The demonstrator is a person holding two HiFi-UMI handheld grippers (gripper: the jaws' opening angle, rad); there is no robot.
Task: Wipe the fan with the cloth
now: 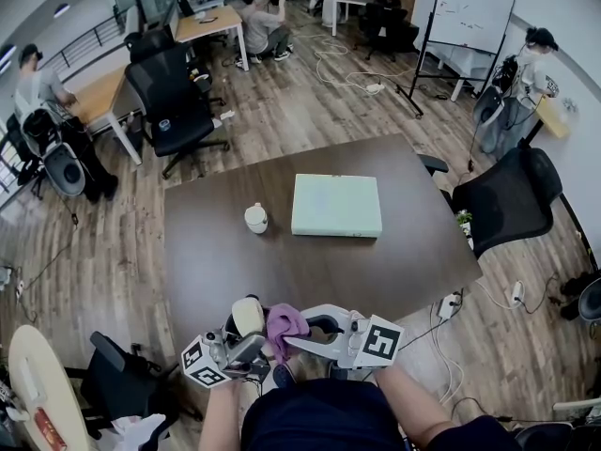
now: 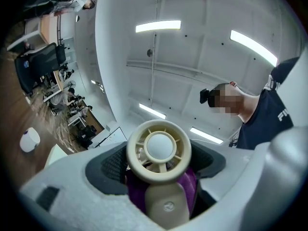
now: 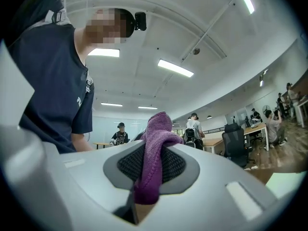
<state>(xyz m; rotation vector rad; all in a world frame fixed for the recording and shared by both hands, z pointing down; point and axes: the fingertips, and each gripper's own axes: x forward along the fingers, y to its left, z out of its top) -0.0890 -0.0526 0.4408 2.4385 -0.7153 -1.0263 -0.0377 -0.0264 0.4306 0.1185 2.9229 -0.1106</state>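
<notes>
Close to my body, beyond the near edge of the table, my left gripper (image 1: 246,338) is shut on a small cream hand fan (image 1: 248,316). In the left gripper view the fan (image 2: 159,148) stands upright between the jaws of this gripper (image 2: 161,177), round head up and handle (image 2: 166,207) low. My right gripper (image 1: 289,334) is shut on a purple cloth (image 1: 285,324), and the cloth lies against the fan's right side. Purple cloth (image 2: 190,186) shows behind the fan's neck. In the right gripper view the cloth (image 3: 155,150) hangs folded over, pinched by the gripper (image 3: 151,174).
The dark brown table (image 1: 216,252) carries a pale green flat box (image 1: 336,205) and a small white cup-like thing (image 1: 255,218). A black office chair (image 1: 512,200) stands at the right, another (image 1: 122,383) at my lower left. People sit and stand at desks further off.
</notes>
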